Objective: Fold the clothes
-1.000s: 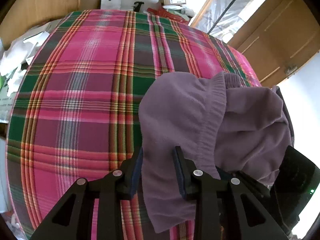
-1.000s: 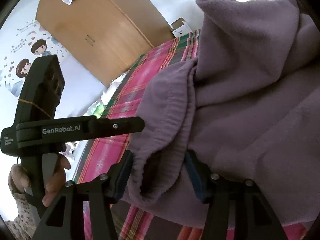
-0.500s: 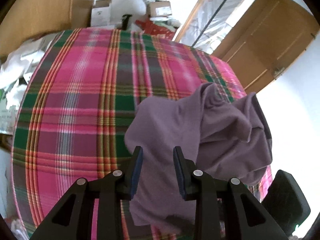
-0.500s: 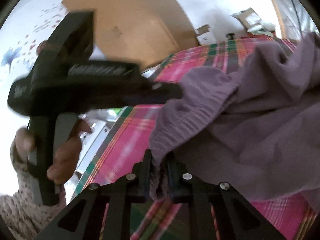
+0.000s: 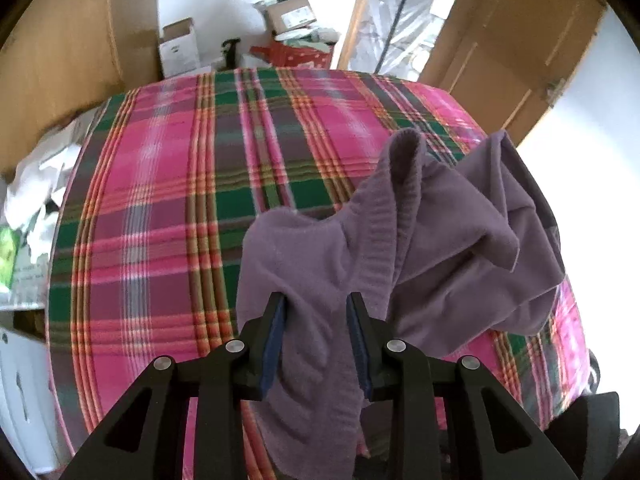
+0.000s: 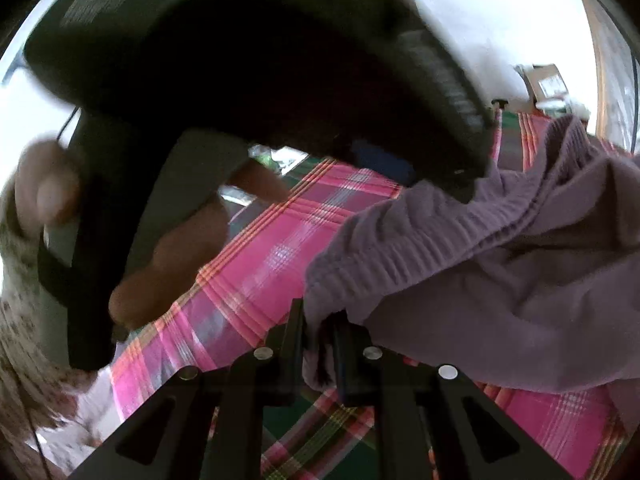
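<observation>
My left gripper [image 5: 316, 336] has its jaws apart w/ a fold of the purple garment [image 5: 440, 248] draped through the gap; pads don't look to be squeezing it, more cradling. My right gripper [image 6: 318, 336] has jaws narrow, pinched on the ribbed waistband edge. Garment is up off the plaid bedcover [image 5: 168, 208], bunched and hanging betw. my two grippers, not flat anywhere. To do this bit well, I reckon: nip the left jaws onto the band too, spread both grips apart along the waistband so it pulls taut, give it a shake so the legs hang free, then lay it flat before any crease. Don't drag the bedcover up w/ it. Vs 1 s ago: right jaws were wide w/ cloth loose between, now nearly closed on it; left jaws abt the same width. Garment has lifted and pulled further from the left cam, more bedcover showing. The hand [image 6: 176, 264] holding the left gripper has swung close across the right cam, blurred.
</observation>
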Demonstrator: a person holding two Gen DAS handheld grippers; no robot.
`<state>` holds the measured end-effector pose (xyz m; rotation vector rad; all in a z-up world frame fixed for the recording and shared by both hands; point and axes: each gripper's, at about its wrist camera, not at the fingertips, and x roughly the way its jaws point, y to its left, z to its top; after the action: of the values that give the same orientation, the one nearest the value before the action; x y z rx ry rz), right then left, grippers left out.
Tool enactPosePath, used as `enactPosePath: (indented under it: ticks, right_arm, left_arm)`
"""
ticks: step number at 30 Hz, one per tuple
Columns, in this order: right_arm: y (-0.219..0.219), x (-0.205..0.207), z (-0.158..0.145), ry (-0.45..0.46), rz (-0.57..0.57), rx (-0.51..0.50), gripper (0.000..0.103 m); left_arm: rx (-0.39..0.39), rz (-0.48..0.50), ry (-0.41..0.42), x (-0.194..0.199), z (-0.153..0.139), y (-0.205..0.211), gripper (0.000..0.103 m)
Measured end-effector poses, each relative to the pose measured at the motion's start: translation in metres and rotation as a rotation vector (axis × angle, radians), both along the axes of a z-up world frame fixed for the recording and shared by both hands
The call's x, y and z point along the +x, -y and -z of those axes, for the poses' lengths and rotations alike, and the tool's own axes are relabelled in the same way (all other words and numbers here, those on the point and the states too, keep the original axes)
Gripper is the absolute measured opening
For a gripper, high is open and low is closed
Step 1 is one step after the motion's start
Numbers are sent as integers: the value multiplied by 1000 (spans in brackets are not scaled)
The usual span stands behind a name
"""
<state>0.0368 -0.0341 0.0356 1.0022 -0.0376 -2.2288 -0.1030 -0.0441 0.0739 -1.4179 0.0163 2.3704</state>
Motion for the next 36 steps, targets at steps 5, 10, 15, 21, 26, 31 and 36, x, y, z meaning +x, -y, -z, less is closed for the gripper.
enactPosePath:
  ticks: [5,10,15,21,26,31,36]
  right_arm:
    - [5,8,0,-44,-9,50,13]
    - [8,15,0,-70,-18,86,13]
    - [7,19,0,-85,-17,101,13]
    - [7,23,-1,-102,-18,117,13]
    - [7,27,-3,-117,-20,129,13]
    - [7,30,-4,-131,-22,141,13]
    - [6,34,-5,-146,-23,153,13]
  left_arm:
    - [-8,88,-33,6,-4,-10,32]
    - [10,219,-43,12,-4,-23,32]
    - [-68,274,-33,13,5,-36,32]
    - [-189,296,-51,11,17,-49,32]
    - [-207,298,-28,7,22,-57,32]
    - [-228,306,-26,10,25,-62,32]
    - [-258,308,-15,11,30,-70,32]
